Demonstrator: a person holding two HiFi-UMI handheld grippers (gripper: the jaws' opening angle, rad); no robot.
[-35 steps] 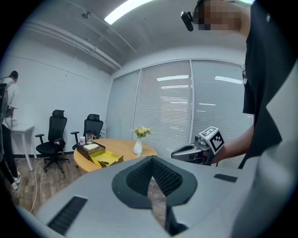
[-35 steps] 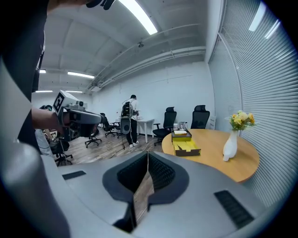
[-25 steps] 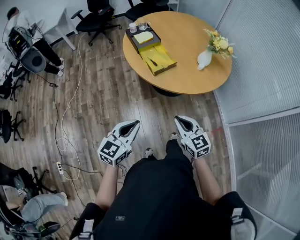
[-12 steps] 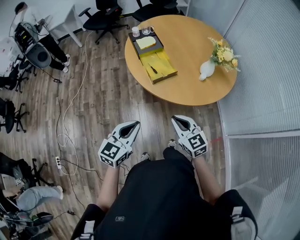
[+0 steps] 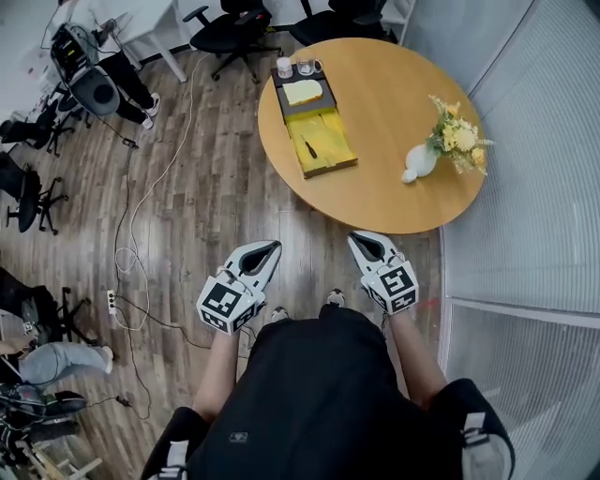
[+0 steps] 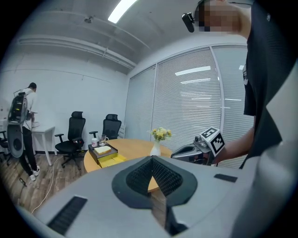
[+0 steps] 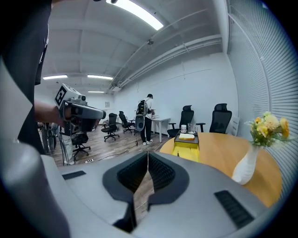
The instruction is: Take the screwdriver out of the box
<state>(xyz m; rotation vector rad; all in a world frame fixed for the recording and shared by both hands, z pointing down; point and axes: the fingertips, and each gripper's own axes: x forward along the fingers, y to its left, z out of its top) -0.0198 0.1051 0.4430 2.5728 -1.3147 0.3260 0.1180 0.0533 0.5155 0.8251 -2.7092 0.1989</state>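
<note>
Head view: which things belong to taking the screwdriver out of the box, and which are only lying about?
Job: screwdriver, box, left gripper, right gripper, both shut and empty.
Lying about: vase, cups, chairs, power strip.

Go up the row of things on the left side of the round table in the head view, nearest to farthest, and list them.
Yellow box with the screwdriver lying in it → pale block on the black tray → two glasses at the far end.
</note>
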